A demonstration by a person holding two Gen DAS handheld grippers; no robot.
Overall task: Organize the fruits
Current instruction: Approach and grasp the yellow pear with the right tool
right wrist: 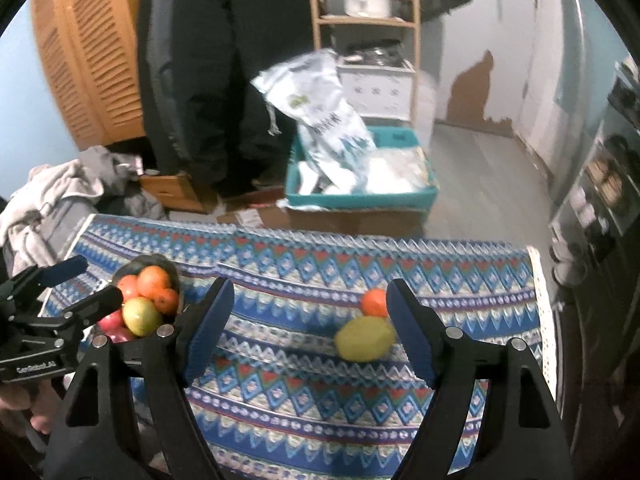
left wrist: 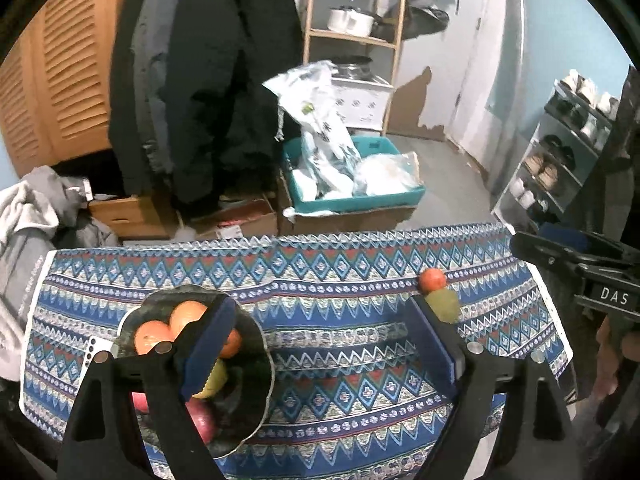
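Observation:
A dark bowl (left wrist: 256,364) on the patterned tablecloth holds oranges, a green-yellow fruit and red apples; it also shows in the right wrist view (right wrist: 176,276). An orange (left wrist: 432,279) and a yellow-green fruit (left wrist: 445,305) lie loose at the cloth's right side, and both show in the right wrist view, the orange (right wrist: 374,302) behind the yellow-green fruit (right wrist: 365,338). My left gripper (left wrist: 320,344) is open and empty above the cloth, its left finger over the bowl. My right gripper (right wrist: 310,332) is open and empty, its right finger beside the loose fruits.
The table's far edge (left wrist: 304,240) drops to the floor. Beyond it stand a teal bin of bags (left wrist: 352,176), cardboard boxes, a wooden shelf (left wrist: 352,36), hanging dark coats and a shoe rack (left wrist: 560,152). A grey cloth pile (left wrist: 32,216) lies at the left.

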